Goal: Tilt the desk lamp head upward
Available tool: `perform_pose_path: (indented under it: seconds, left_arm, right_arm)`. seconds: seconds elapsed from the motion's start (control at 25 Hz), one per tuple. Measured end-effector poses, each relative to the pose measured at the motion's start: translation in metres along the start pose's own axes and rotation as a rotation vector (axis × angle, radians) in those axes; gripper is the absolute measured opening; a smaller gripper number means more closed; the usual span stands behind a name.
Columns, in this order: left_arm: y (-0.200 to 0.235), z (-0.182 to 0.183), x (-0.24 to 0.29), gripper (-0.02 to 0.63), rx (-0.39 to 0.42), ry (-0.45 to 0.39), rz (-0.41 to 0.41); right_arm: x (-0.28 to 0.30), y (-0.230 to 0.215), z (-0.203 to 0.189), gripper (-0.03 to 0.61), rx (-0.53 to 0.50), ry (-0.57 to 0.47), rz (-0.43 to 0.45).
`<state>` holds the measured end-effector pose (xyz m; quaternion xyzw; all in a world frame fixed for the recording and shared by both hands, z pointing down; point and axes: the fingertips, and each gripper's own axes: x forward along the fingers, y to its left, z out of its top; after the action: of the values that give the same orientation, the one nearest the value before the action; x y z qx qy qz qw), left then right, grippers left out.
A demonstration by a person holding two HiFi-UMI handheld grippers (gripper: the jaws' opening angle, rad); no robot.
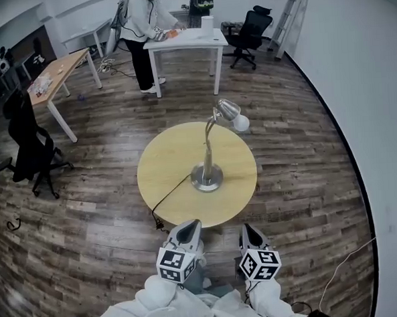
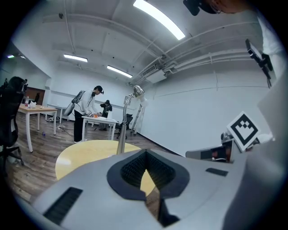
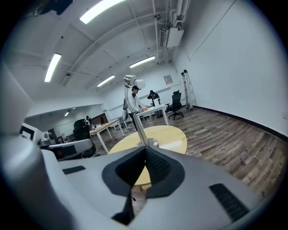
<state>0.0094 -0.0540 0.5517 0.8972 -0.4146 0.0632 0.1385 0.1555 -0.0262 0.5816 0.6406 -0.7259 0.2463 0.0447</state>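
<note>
A silver desk lamp (image 1: 208, 162) stands on a round yellow table (image 1: 171, 164); its round base (image 1: 206, 177) sits near the table's middle. The lamp head (image 1: 230, 112) with a white bulb leans toward the far right. Its black cord (image 1: 169, 200) runs off the near left edge. The lamp shows again ahead in the left gripper view (image 2: 127, 117) and the right gripper view (image 3: 136, 117). My left gripper (image 1: 190, 229) and right gripper (image 1: 249, 234) are both shut and empty, held side by side just short of the table's near edge, apart from the lamp.
A person (image 1: 140, 39) stands at a white table (image 1: 186, 41) at the back. A black office chair (image 1: 30, 148) is at the left, another (image 1: 250, 32) at the back right. A wooden desk (image 1: 56, 75) stands far left. A white wall (image 1: 375, 90) curves along the right.
</note>
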Motion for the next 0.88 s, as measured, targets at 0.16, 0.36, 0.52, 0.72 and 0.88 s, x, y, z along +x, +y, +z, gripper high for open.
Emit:
perform_pose_path:
  seconds: [0.16,0.36,0.52,0.72,0.88]
  left_arm:
    - [-0.022,0.006,-0.022,0.002,0.01,-0.021,-0.011]
    - [-0.046,0.013,-0.045,0.002,0.009,-0.037,-0.036]
    - [-0.052,0.008,-0.064,0.002,0.013,-0.019,-0.048]
    - [-0.046,0.001,-0.079,0.002,0.01,0.008,-0.051]
    - [-0.046,-0.004,-0.084,0.002,0.014,0.029,-0.062]
  right_arm:
    - [-0.023,0.01,0.009,0.014,-0.018,-0.044,0.004]
    - [-0.047,0.036,0.013,0.014,-0.028,-0.083,0.032]
    - [-0.064,0.048,0.001,0.014,-0.008,-0.087,0.012]
    - [-0.076,0.07,-0.01,0.014,-0.027,-0.1,0.008]
    - [-0.079,0.084,-0.014,0.012,-0.103,-0.096,0.0]
